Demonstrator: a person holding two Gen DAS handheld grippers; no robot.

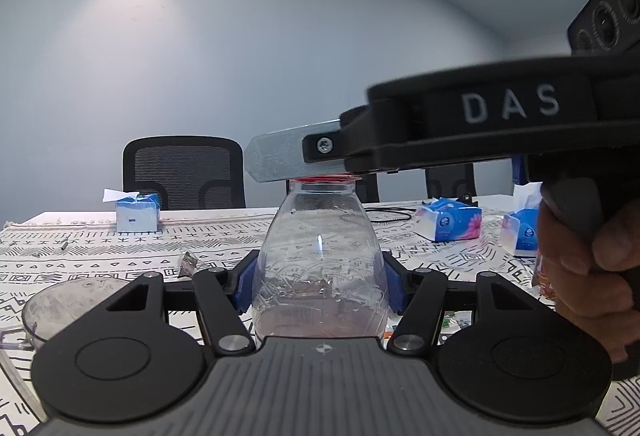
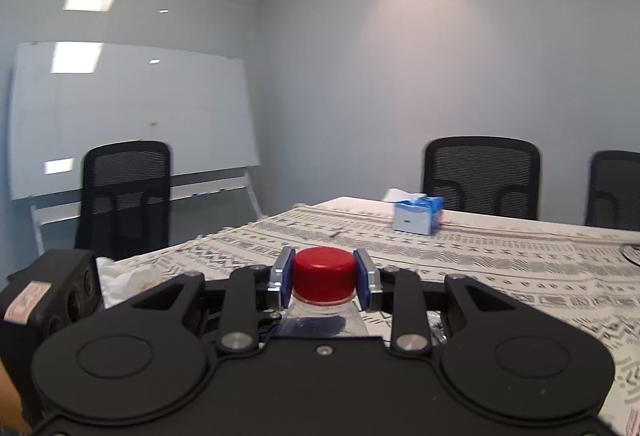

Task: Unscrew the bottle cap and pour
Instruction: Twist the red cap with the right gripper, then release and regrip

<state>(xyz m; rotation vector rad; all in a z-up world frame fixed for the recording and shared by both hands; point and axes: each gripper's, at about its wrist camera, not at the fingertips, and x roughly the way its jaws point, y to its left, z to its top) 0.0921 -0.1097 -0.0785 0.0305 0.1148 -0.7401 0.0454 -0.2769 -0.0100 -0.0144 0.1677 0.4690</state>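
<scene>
- The left gripper (image 1: 320,278), its blue-padded jaws pinching both flanks, holds the clear plastic bottle (image 1: 320,260) upright above the patterned black-and-white cloth surface (image 1: 100,252).
- The right gripper (image 2: 324,276) has its jaws pressed against either side of the round red screw cap (image 2: 324,274) on the bottle's neck.
- A clear plastic cup (image 1: 52,310) sits at the bottle's 8 o'clock.
- A blue tissue box (image 1: 138,213) stands at 10 o'clock, before a black mesh chair (image 1: 182,171).
</scene>
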